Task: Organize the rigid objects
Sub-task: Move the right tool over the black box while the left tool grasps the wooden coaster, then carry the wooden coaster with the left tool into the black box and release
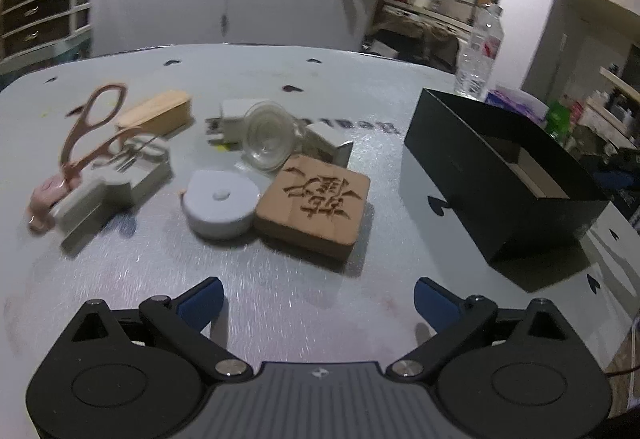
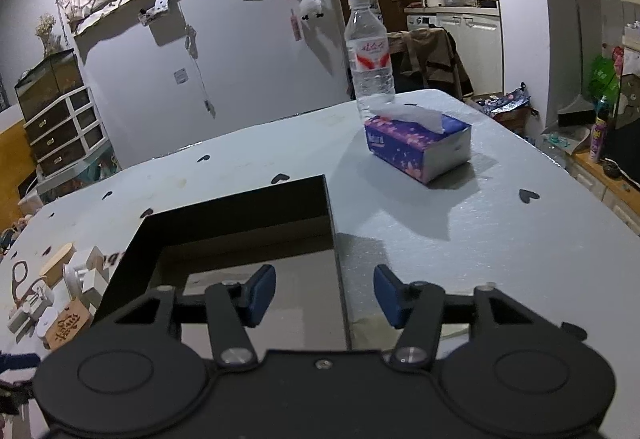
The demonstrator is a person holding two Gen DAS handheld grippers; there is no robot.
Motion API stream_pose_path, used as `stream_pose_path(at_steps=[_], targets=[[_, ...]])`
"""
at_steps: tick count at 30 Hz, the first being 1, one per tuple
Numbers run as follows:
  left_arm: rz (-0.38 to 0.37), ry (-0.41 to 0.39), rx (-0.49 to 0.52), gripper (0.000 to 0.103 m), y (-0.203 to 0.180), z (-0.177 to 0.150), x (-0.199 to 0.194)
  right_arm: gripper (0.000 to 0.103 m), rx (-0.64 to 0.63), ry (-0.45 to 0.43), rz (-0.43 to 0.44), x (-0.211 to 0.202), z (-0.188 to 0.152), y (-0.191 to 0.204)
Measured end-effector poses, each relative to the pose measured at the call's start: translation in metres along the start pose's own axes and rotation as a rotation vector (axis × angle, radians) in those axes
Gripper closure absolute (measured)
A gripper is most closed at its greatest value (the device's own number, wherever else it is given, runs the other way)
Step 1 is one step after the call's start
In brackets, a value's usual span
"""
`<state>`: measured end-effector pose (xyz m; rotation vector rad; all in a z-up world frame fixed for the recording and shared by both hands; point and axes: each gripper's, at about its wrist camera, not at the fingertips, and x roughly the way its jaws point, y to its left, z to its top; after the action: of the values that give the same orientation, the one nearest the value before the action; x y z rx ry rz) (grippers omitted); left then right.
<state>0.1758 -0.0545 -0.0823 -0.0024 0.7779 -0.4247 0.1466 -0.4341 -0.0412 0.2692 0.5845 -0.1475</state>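
In the left wrist view a cluster of objects lies on the grey table: a carved wooden block (image 1: 314,205), a white round puck (image 1: 220,208), a clear glass dish (image 1: 268,135), rose-gold scissors (image 1: 94,127), a wooden bar (image 1: 156,113) and white plastic pieces (image 1: 116,183). A black open box (image 1: 496,175) stands to their right. My left gripper (image 1: 318,303) is open and empty, just short of the carved block. My right gripper (image 2: 325,293) is open and empty, hovering over the black box's (image 2: 240,215) right wall. The cluster shows at the far left of the right wrist view (image 2: 68,323).
A purple tissue box (image 2: 418,145) and a clear water bottle (image 2: 370,59) stand at the table's far right. The table's right edge (image 2: 560,175) drops off toward cluttered shelves. A white wall and drawers stand behind the table.
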Motion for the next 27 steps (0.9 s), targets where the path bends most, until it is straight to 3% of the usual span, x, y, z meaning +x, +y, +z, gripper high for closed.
stream_pose_path(at_steps=[5,7,15,21,24,27], targets=[[-0.118,0.016,0.021,0.004,0.010,0.017,0.014,0.054,-0.017,0.029,-0.013,0.007,0.000,0.005],[-0.130,0.016,0.041,0.004,0.013,0.023,0.021,0.058,-0.016,0.037,0.003,0.009,0.000,0.005],[-0.100,0.021,0.095,0.005,0.024,0.050,0.049,0.071,0.001,0.047,-0.019,0.015,0.003,0.006],[-0.073,0.040,0.174,0.023,0.003,0.056,0.056,0.085,0.001,0.059,-0.060,0.025,0.006,0.005],[-0.023,0.048,0.243,0.030,-0.010,0.053,0.058,0.090,-0.005,0.064,-0.075,0.029,0.006,0.005],[-0.003,0.061,0.243,0.039,-0.014,0.054,0.056,0.097,-0.010,0.063,-0.085,0.029,0.006,0.002]])
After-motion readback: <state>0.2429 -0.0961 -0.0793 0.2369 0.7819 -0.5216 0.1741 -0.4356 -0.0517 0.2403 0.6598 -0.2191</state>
